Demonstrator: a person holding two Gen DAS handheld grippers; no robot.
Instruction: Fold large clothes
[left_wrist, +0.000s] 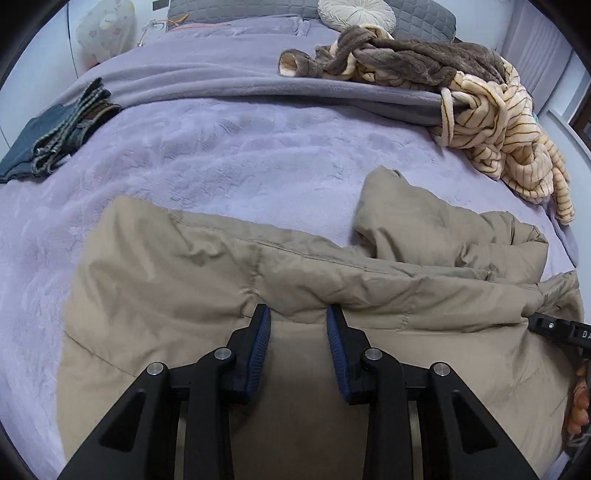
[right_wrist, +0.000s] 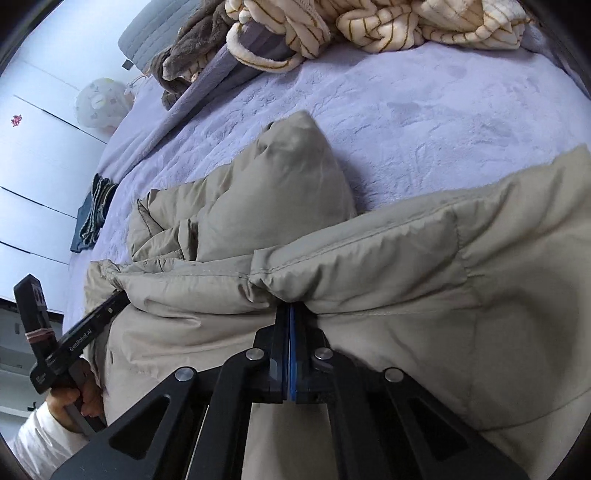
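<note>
A large beige padded jacket (left_wrist: 258, 280) lies on the lilac bed, folded over along its near side; it also shows in the right wrist view (right_wrist: 424, 266). My left gripper (left_wrist: 298, 314) is open, its blue-padded fingers (left_wrist: 260, 343) standing either side of the folded edge without pinching it. My right gripper (right_wrist: 291, 310) is shut on a fold of the jacket's edge, the jaws pressed together with cloth bunched at the tips. The left gripper also shows at the left of the right wrist view (right_wrist: 110, 302), against the jacket.
The lilac plush bedspread (left_wrist: 221, 162) covers the bed. Folded jeans (left_wrist: 55, 129) lie at the far left. A brown and cream striped blanket heap (left_wrist: 461, 96) lies at the far right. Grey pillows (left_wrist: 240, 11) and a round cushion (left_wrist: 354, 13) line the headboard.
</note>
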